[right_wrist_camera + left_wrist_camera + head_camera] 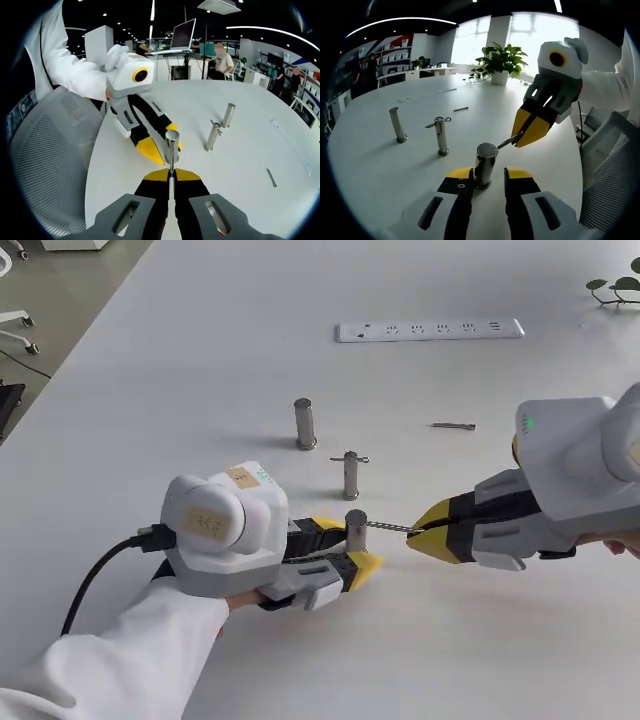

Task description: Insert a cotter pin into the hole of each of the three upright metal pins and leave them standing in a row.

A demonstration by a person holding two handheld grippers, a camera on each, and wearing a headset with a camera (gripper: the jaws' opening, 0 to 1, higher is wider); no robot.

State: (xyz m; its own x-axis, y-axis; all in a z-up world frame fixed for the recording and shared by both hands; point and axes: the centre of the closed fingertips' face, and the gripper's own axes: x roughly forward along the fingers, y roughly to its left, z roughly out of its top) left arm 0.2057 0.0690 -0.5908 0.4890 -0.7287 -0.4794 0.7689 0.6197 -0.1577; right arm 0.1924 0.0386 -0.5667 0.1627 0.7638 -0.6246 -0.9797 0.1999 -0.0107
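The right tool [413, 534] pinches the thin, likely bendy cotter pin [390, 527] by its far end, tip at the hole of the nearest metal pin [356, 524], stiff but probably tippable, which the left tool [487, 175] clamps low on the desk [200, 360].

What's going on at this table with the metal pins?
A person works two handheld grippers. The left gripper grips the nearest pin at its base, while the right gripper holds a cotter pin with its tip at that pin's hole. The middle pin already carries one. The far pin has none, and a spare cotter pin lies on the table.
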